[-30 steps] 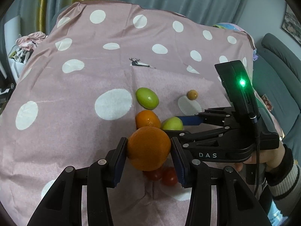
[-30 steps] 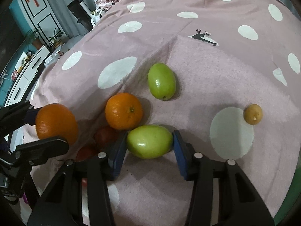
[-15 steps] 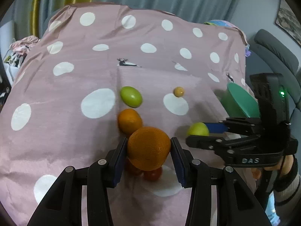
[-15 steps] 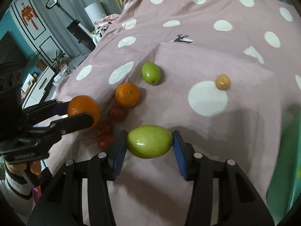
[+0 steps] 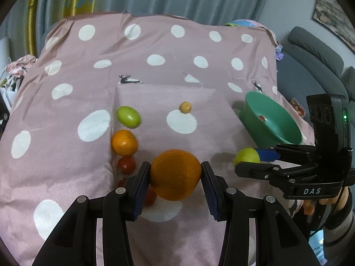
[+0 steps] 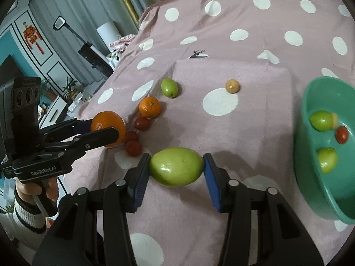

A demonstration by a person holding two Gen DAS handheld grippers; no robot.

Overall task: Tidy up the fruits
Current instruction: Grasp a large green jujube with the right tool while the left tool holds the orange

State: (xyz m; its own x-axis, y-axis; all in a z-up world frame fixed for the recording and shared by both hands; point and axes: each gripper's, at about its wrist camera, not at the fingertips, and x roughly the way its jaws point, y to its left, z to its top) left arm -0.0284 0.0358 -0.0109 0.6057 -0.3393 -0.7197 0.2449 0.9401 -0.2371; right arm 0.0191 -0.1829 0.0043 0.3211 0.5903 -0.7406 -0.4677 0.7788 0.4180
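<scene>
pink cloth (image 5: 66, 166) w/ white dots, teal bowl (image 6: 319, 190).

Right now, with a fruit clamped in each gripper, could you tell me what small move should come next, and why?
Probably carry the right gripper a little further right, over the green bowl, before opening. It is shut on the green fruit, which hangs above the pink cloth, short of the bowl's rim. The bowl already holds green fruits and a small red one. The left gripper, shut on the orange, can follow.

"DAS" on the right claw (image 5: 255, 158) body, "GenRobot.AI" on the left claw (image 6: 104, 130) body
</scene>
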